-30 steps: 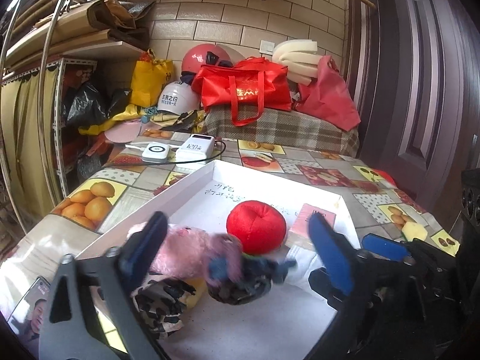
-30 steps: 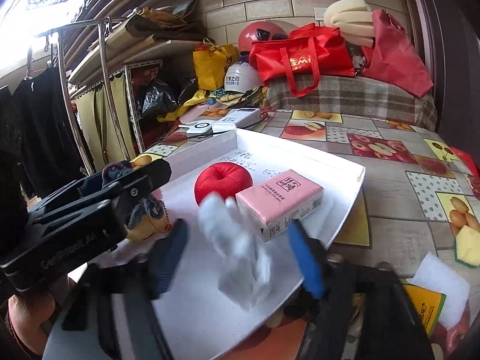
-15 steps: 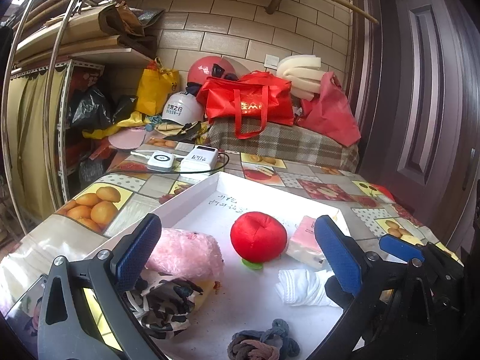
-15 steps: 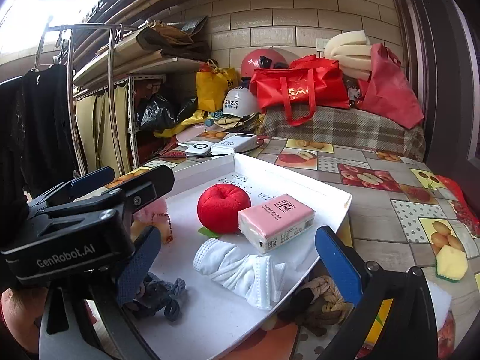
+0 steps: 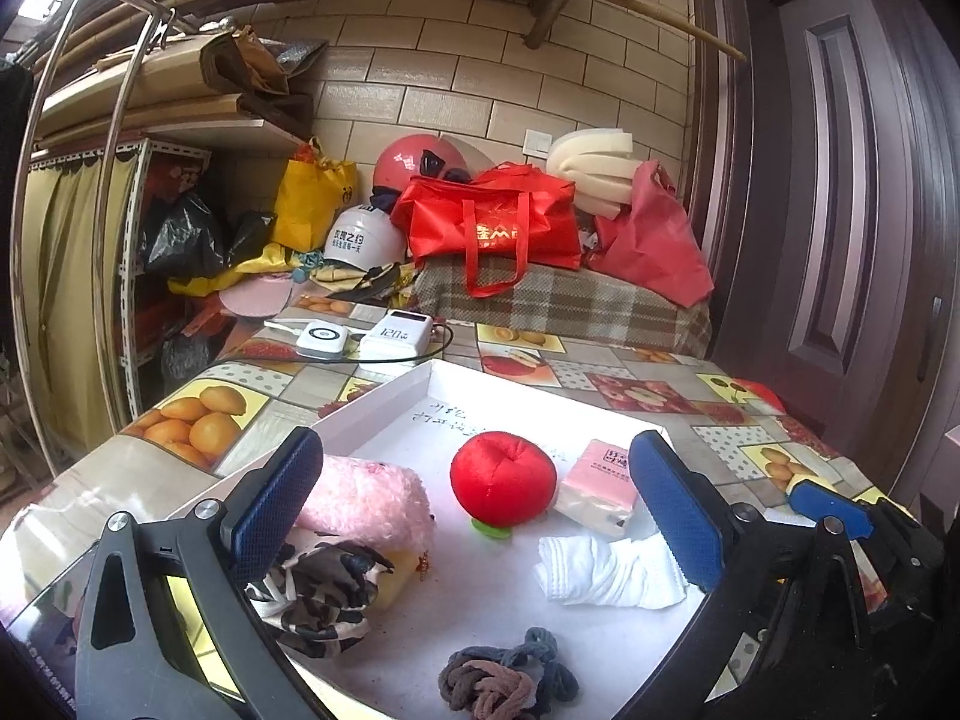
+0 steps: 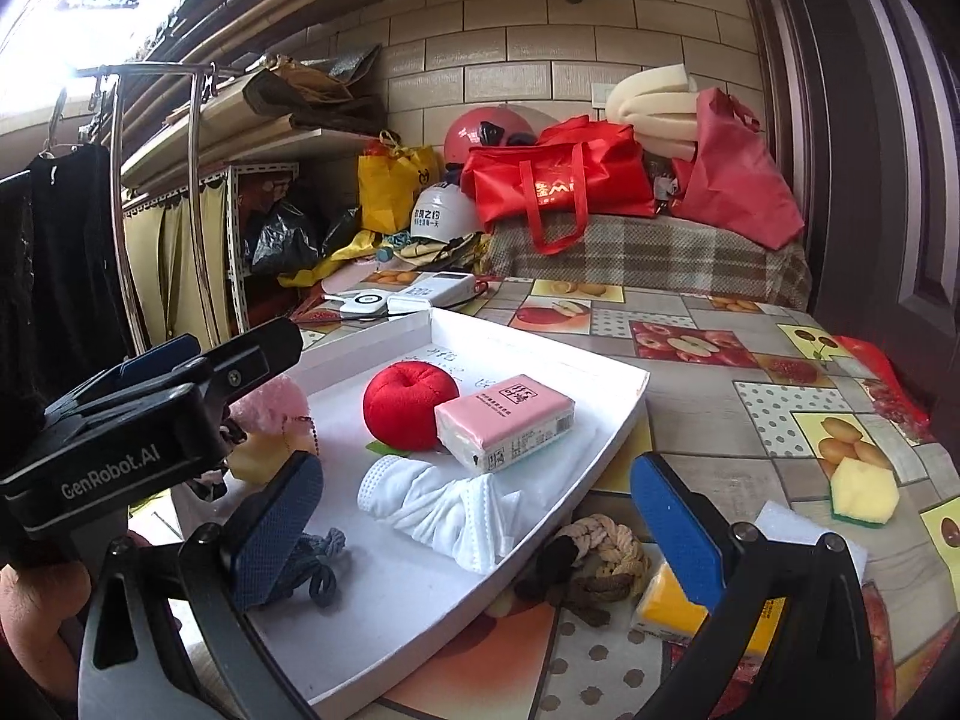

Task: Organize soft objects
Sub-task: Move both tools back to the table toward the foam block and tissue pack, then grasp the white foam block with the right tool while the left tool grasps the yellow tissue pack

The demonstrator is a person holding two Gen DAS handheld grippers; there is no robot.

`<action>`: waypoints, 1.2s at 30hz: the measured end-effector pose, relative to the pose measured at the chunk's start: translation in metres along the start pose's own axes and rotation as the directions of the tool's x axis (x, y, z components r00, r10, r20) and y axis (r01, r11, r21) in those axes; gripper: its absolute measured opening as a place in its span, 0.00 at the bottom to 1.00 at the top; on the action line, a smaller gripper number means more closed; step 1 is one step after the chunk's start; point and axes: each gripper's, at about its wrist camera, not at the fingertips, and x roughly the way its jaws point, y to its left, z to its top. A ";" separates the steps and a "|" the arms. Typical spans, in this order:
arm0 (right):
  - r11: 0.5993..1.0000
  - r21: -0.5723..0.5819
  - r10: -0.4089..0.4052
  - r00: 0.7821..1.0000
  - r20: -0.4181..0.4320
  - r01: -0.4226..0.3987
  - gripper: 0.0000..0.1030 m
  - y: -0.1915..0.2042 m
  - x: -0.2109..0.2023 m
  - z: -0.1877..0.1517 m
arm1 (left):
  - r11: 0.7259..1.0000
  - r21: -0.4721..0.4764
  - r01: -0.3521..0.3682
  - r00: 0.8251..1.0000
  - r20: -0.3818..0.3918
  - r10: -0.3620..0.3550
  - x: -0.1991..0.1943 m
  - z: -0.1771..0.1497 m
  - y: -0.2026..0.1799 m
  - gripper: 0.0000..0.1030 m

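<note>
Both the left gripper (image 5: pixel 474 516) and right gripper (image 6: pixel 480 510) are wide open, holding nothing; the red apple toy (image 6: pixel 410 405) sits mid-tray (image 6: pixel 600 456).

Left gripper (image 5: pixel 477 495), right gripper (image 6: pixel 474 516): black frames, blue textured pads, silver screws (white "GenRobot.AI" lettering on left).

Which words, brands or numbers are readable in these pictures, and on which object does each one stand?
"GenRobot.AI": on the body of the left hand-held gripper.
"120": on the white power bank; the rest is too small to read.
Chinese characters on the white helmet, red bag, pink tissue pack and handwriting on the white tray: visible, but too small or blurred to read.
</note>
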 end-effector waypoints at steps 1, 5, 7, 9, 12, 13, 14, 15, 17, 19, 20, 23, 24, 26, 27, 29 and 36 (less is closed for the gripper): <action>1.000 0.010 0.000 1.000 0.018 0.000 1.00 -0.003 -0.005 0.000 | 1.000 -0.001 -0.001 1.000 0.005 0.001 -0.001 0.000 0.000 1.00; 0.997 0.075 -0.005 0.998 0.068 0.000 1.00 -0.024 -0.024 -0.001 | 0.999 -0.002 0.034 0.999 -0.024 -0.034 -0.001 -0.001 -0.005 1.00; 0.994 0.105 -0.035 0.994 0.105 0.023 1.00 -0.039 -0.035 -0.001 | 0.999 0.024 0.032 0.999 -0.038 -0.031 -0.003 -0.003 -0.013 1.00; 0.990 0.129 -0.083 0.980 0.181 0.060 1.00 -0.057 -0.055 -0.002 | 0.998 0.055 0.033 0.999 -0.008 -0.032 -0.012 -0.003 -0.023 1.00; 0.981 0.148 -0.166 0.926 0.338 0.122 1.00 -0.080 -0.095 -0.006 | 0.997 0.051 0.062 0.994 0.089 -0.067 -0.033 -0.004 -0.032 1.00; 0.978 0.155 -0.189 0.912 0.363 0.141 1.00 -0.088 -0.104 -0.008 | 0.996 0.039 0.077 0.992 0.101 -0.081 -0.037 -0.005 -0.033 1.00; 0.971 0.170 -0.223 0.900 0.373 0.170 1.00 -0.096 -0.111 -0.009 | 0.995 0.029 0.094 0.991 0.095 -0.096 -0.037 -0.006 -0.036 1.00; 0.962 0.189 -0.253 0.898 0.361 0.195 1.00 -0.106 -0.114 -0.009 | 0.993 0.027 0.118 0.990 0.071 -0.120 -0.035 -0.007 -0.040 1.00; 0.954 0.214 -0.267 0.921 0.284 0.210 1.00 -0.129 -0.112 -0.007 | 0.980 0.043 0.194 0.981 0.005 -0.195 -0.028 -0.009 -0.050 1.00; 0.945 0.225 -0.282 0.941 0.189 0.238 1.00 -0.149 -0.102 -0.008 | 0.961 0.070 0.266 0.964 -0.039 -0.264 -0.025 -0.012 -0.064 1.00; 0.944 0.215 -0.283 0.949 0.139 0.249 1.00 -0.158 -0.096 -0.010 | 0.952 0.090 0.294 0.955 -0.062 -0.289 -0.024 -0.013 -0.074 1.00; 0.942 0.200 -0.274 0.962 -0.007 0.269 1.00 -0.180 -0.079 -0.018 | 0.910 0.183 0.372 0.924 -0.162 -0.346 -0.018 -0.021 -0.107 1.00; 0.942 0.213 -0.256 0.966 -0.044 0.260 1.00 -0.187 -0.073 -0.020 | 0.892 0.219 0.395 0.912 -0.208 -0.353 -0.014 -0.025 -0.119 1.00; 0.943 0.202 -0.243 0.962 -0.126 0.265 1.00 -0.195 -0.060 -0.025 | 0.862 0.289 0.417 0.894 -0.301 -0.331 -0.003 -0.035 -0.146 1.00; 0.951 0.188 -0.217 0.962 -0.163 0.246 1.00 -0.197 -0.051 -0.026 | 0.851 0.305 0.427 0.886 -0.331 -0.326 0.001 -0.038 -0.156 1.00; 0.968 0.171 -0.143 0.965 -0.221 0.183 0.99 -0.198 -0.043 -0.032 | 0.836 0.303 0.457 0.864 -0.376 -0.336 0.007 -0.044 -0.172 1.00; 0.998 0.003 -0.059 0.932 -0.357 0.064 0.81 -0.179 -0.013 -0.038 | 0.835 0.281 0.473 0.825 -0.474 -0.308 0.039 -0.054 -0.199 1.00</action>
